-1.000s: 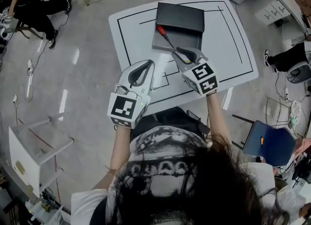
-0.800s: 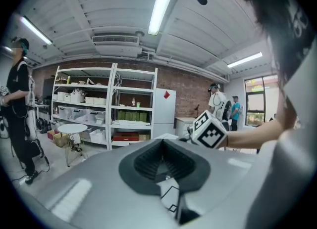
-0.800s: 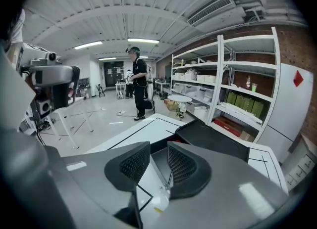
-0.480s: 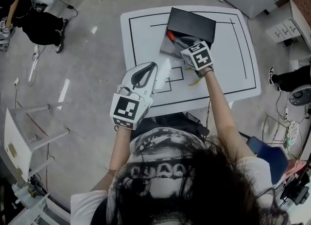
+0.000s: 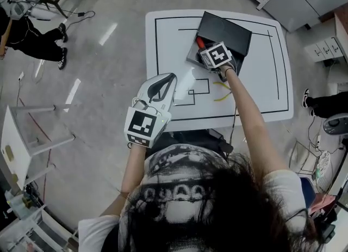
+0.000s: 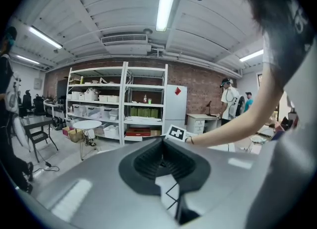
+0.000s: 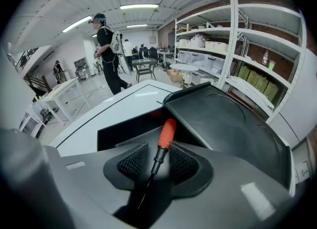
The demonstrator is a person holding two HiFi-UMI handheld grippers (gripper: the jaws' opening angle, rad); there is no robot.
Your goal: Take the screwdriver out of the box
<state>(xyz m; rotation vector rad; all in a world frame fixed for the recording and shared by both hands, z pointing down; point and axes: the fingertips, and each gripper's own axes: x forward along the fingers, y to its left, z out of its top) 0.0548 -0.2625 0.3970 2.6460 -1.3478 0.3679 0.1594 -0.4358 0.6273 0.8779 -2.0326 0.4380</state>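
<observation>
White table (image 5: 173, 55), box lid (image 7: 225, 124) beside screwdriver (image 7: 166, 135)

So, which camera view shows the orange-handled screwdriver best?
The right gripper view: the orange-handled screwdriver shows close up, handle and thin shaft, between the opening fingers of the right gripper. The head view shows only its handle end beside that gripper. The left gripper view does not show it.

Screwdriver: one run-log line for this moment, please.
right gripper: jaws opening | screwdriver: between them, over box | left gripper: shut, at table edge
</observation>
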